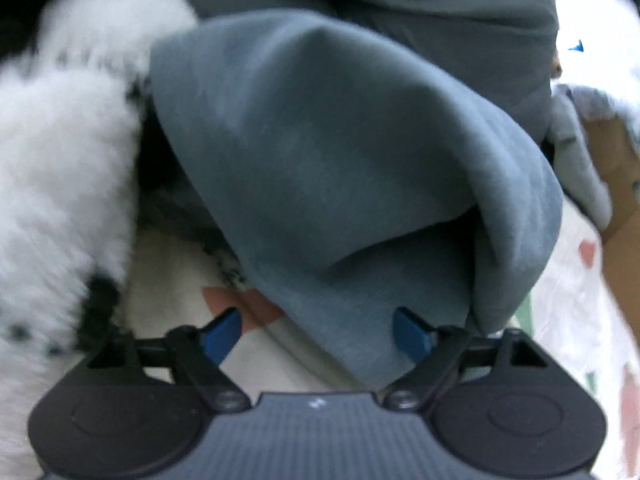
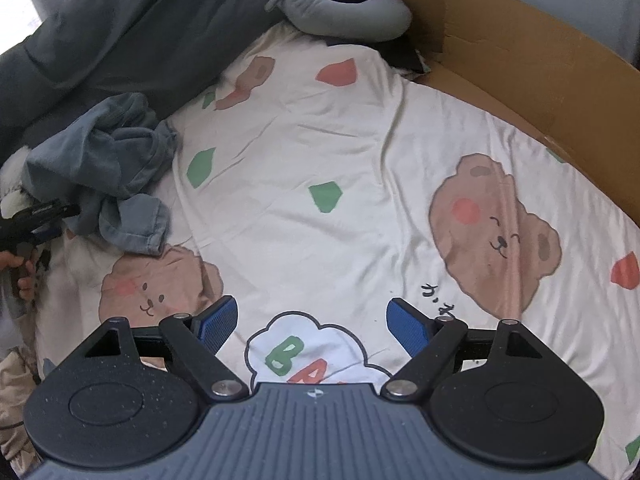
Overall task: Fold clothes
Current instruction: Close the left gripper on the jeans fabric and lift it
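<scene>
White bedsheet [image 2: 320, 152] w/ cartoon bears, green & red patches covers most of the right wrist view; cardboard [image 2: 520, 64] runs along its edge from 12 to 3 o'clock. Grey curved neck pillow [image 2: 340, 12] lies at 12 o'clock, at the top of the sheet. Dark grey blanket [image 2: 120, 24] is bunched at 10–11 o'clock.

Blue-grey garment [image 2: 108, 160] sits crumpled at 9 o'clock in the right view, on the sheet's left side, just below the dark blanket, unfolded. White fluffy item [image 2: 12, 184] w/ black marks pokes out beside it at the frame edge.

Right gripper [image 2: 311, 322] hovers over the sheet at 6 o'clock, jaws spread wide, nothing between them; blue pads [image 2: 218, 322] are bare. Well apart from the garment.

Left gripper [image 1: 318, 336] is right up against the garment [image 1: 340, 160], which fills the centre of the left wrist view in a big rounded fold. Jaws are apart, w/ a hanging cloth edge between the pads, touching or very near the right pad [image 1: 408, 336]. No clamp on it. View is blurred. White fluffy item [image 1: 60, 160] is at 9 o'clock there, sheet [image 1: 572, 320] at 4 o'clock.

In the right view the left gripper [image 2: 36, 220] shows at 9 o'clock, edge-on at the garment's lower left, a hand [image 2: 20, 268] holding it just below.
</scene>
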